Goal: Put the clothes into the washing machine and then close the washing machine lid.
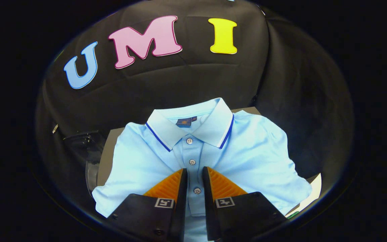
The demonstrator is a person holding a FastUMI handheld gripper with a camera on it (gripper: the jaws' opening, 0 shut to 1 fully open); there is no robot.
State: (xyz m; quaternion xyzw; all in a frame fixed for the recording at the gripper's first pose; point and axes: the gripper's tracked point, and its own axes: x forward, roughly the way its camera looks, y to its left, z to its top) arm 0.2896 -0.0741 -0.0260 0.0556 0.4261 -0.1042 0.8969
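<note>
A light blue polo shirt (247, 158) with a dark blue stripe on its collar lies spread over a grey table (108, 158), collar away from me. My gripper (193, 173) sits on the shirt's button placket. Its two fingers stand close together with a narrow strip of the placket and one button (197, 190) between them. Creases in the cloth run toward the fingertips, so both fingers press on the fabric.
A dark machine-like object (82, 143) with a curved clear part (91, 174) stands left of the table, partly hidden by the shirt. A white sheet (314, 191) pokes out from under the shirt's right side. Black cloth walls close the booth behind.
</note>
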